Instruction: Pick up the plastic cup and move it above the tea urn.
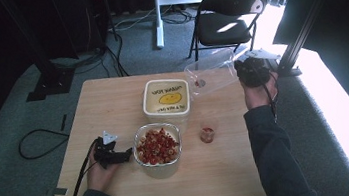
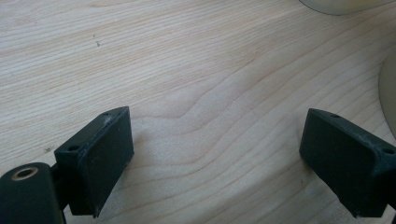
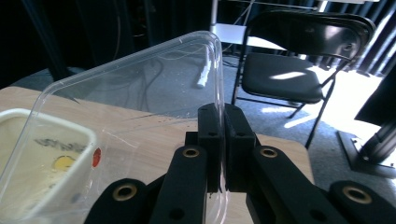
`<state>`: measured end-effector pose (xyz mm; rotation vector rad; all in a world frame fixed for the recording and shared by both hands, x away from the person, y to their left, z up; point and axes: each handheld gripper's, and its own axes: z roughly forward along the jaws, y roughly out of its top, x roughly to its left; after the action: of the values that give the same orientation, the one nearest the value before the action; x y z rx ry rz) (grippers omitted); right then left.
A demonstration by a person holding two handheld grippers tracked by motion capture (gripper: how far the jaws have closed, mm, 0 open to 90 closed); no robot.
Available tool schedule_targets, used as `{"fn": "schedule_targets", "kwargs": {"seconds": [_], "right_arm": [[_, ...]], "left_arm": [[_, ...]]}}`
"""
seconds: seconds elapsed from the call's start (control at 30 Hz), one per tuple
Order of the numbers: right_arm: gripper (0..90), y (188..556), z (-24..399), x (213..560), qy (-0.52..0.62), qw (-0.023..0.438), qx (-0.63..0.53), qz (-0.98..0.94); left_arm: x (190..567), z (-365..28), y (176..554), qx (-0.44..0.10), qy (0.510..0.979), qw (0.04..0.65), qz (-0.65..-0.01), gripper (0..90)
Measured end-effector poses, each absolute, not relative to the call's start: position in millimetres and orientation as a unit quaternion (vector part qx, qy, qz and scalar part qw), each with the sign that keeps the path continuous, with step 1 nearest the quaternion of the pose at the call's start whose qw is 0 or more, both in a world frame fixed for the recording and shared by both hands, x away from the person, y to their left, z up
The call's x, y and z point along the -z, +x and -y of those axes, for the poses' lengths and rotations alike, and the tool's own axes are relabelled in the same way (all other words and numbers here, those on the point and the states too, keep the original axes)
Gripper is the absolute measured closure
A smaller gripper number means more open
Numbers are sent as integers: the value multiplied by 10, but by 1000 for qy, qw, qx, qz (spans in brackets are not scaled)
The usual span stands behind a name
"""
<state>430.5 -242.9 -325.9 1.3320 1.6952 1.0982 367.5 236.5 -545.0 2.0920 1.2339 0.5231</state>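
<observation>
In the high view, the right hand-held gripper point(image 1: 237, 70) is raised over the far right part of the desk point(image 1: 108, 111), pinching the near edge of a clear plastic lid point(image 1: 210, 76) that tilts out to its left, above the desk. Just beyond the lid's free end sits a cream container point(image 1: 166, 98) printed with a yellow smiling face, and nearer the person a small glass cup point(image 1: 207, 134) with red pieces inside stands below the right hand-held gripper. The left hand-held gripper point(image 1: 128, 155) rests on the desk, its jaws pointing at a clear container of red and tan snacks point(image 1: 157, 148) just beside its tips. A black folding chair point(image 1: 228, 18) stands on the floor beyond the desk. In the left gripper view, the left hand-held gripper point(image 2: 215, 158) has its jaws spread wide with bare wood between them, gripping nothing. In the right gripper view, the right hand-held gripper point(image 3: 223, 140) is clamped tight on the rim of the clear plastic lid point(image 3: 140, 102), which rises up and left from its jaws, with the cream container point(image 3: 42, 158) seen through it.
</observation>
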Motion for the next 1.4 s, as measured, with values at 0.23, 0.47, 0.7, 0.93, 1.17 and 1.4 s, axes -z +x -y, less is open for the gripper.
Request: {"fn": "schedule_targets", "kwargs": {"seconds": [0.23, 0.47, 0.7, 0.93, 1.17, 1.4], "right_arm": [[877, 4378, 2128, 3273, 500, 337, -429, -673], [876, 4464, 1770, 3271, 480, 325, -430, -692], [875, 4511, 1569, 3245, 472, 320, -430, -700], [637, 4489, 1527, 3234, 445, 301, -454, -711], [585, 4399, 1587, 3166, 428, 311, -469, -707], [553, 4422, 1632, 3334, 433, 302, -453, -718]], "left_arm": [[5448, -2367, 3675, -198, 798, 322, -469, 104], [5450, -2367, 3676, -200, 798, 322, -469, 104], [5451, -2366, 3676, -200, 797, 323, -469, 104], [5450, -2366, 3675, -199, 798, 322, -469, 104], [5449, -2366, 3675, -199, 798, 322, -469, 104], [5451, -2366, 3675, -199, 797, 323, -470, 104]]}}
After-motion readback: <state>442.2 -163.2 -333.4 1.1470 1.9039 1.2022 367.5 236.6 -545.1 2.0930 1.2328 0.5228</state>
